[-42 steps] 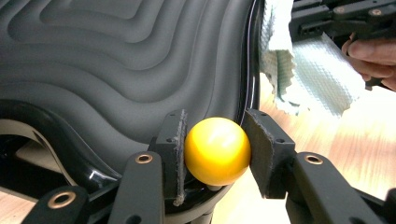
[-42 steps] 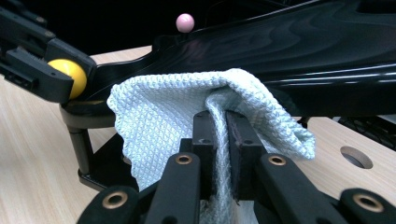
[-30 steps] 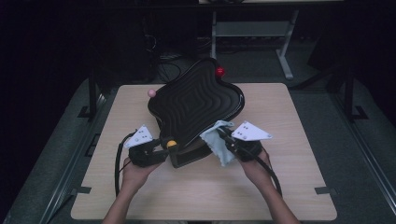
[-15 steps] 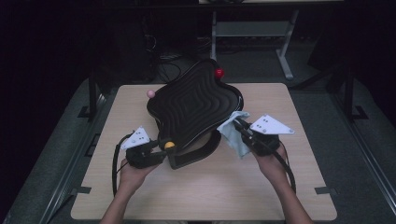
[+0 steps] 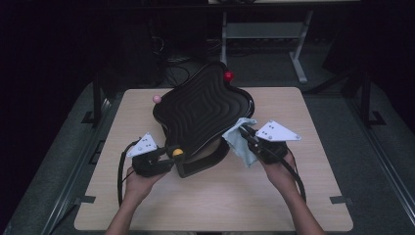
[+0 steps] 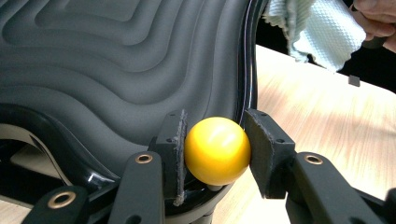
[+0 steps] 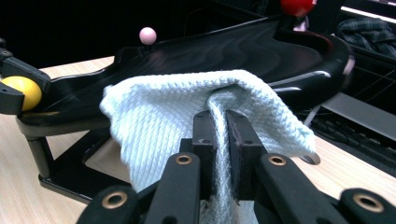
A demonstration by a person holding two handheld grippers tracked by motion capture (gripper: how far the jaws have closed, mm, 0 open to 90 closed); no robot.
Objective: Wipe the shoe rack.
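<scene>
From above, one wooden table (image 5: 293, 196) carries one black ridged tray (image 5: 200, 110) propped on its stand, and I count three balls on the tray's rim: a red ball (image 5: 228, 76) at the far edge, a pink ball (image 5: 156, 99) at the left, a yellow ball (image 5: 177, 152) at the near corner. Two hands come in from the bottom, one gripper in each. The left gripper (image 5: 166, 157) sits right at that yellow ball; the right gripper (image 5: 244, 134) holds one pale blue cloth (image 5: 240, 142) against the tray's near right edge, the cloth draped partly on the rim. Now the left gripper view: the two jaws of the left gripper (image 6: 217, 149) are clamped on the yellow ball (image 6: 217, 150), one pad pressed to each side, with the tray's ridged surface (image 6: 116, 60) rising behind and the cloth (image 6: 317, 28) hanging at the top right above the table (image 6: 327, 112). Over to the right gripper view: the right gripper (image 7: 220, 140) has its two jaws pinched together on a fold of the cloth (image 7: 168, 112), which spreads out in front of them and covers part of the tray (image 7: 280, 51). All three balls show here too, the pink ball (image 7: 148, 35) and the red ball (image 7: 297, 5) up on the far rim, and the yellow ball (image 7: 21, 91) at the left edge between the other gripper's jaws.
</scene>
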